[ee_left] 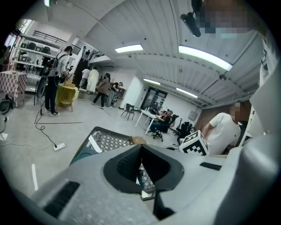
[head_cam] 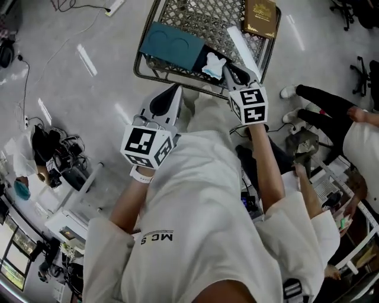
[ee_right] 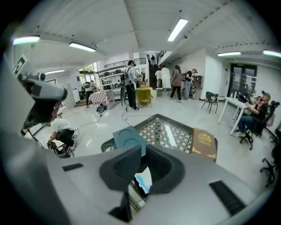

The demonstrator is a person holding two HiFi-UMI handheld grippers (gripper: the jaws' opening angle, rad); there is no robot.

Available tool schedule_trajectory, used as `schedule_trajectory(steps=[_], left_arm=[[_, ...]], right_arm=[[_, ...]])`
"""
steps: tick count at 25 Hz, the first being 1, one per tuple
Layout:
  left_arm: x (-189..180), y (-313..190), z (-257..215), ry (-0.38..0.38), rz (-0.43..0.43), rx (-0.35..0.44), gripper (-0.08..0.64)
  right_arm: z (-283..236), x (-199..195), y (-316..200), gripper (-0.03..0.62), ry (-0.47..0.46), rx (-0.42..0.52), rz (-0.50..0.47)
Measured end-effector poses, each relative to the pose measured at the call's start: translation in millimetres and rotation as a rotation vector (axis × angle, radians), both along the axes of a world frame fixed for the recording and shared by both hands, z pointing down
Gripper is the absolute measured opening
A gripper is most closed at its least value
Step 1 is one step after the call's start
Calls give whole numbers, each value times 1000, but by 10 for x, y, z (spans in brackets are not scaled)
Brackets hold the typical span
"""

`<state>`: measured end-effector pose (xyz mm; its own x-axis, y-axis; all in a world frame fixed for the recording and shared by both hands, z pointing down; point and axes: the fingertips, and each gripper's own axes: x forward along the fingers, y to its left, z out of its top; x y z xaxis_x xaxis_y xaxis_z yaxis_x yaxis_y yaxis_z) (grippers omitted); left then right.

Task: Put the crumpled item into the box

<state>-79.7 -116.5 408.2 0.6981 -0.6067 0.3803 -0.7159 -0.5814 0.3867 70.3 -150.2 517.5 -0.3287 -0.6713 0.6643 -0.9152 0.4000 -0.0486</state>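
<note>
The crumpled item (head_cam: 213, 64), white with pale blue, lies on the wire-mesh table (head_cam: 195, 18), just right of the flat teal box (head_cam: 173, 44). My right gripper (head_cam: 232, 71) hangs over the table's near edge, its tip close beside the item. Its jaws meet at the tips, and the crumpled item (ee_right: 142, 179) shows through the gap below them, with the teal box (ee_right: 128, 138) behind. My left gripper (head_cam: 167, 102) is shut and empty, short of the table's near rim. In the left gripper view the mesh table (ee_left: 107, 141) lies ahead, beyond the jaws.
A brown book (head_cam: 261, 16) rests on the table's far right corner, with a white strip (head_cam: 241, 47) beside it. Cables and gear (head_cam: 56, 157) lie on the floor to the left. Seated people (head_cam: 331, 112) and shelving are close on the right.
</note>
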Motion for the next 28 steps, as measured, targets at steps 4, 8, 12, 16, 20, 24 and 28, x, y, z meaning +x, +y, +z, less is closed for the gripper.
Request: schedule_trajectory(steps=[4,8,12,16,20,24,28], left_arm=[[-88,86,-250,12,30,48,23],[-88,-28,-354,25,60,71,23],[8,-32,-634,39,93,120,23],[123,45,-815,43,127,168,23],[152,102,-774,15,138,176,23],[126,74,-766,6,148,161,23],[77,-9,-816,-20,157,167,23]], right_arm=[[-744,18,110,43,0,118,2],[-1281,87,189,41,6,226,21],[-1617,115,371,43,-12,277,34],[-1632,107,610,43,-57,270,71],[-1590,75,803,41,-75,264,104],[-1639,111,799,43,-80,290,133],[-1698,92,732,40,-81,289,121]])
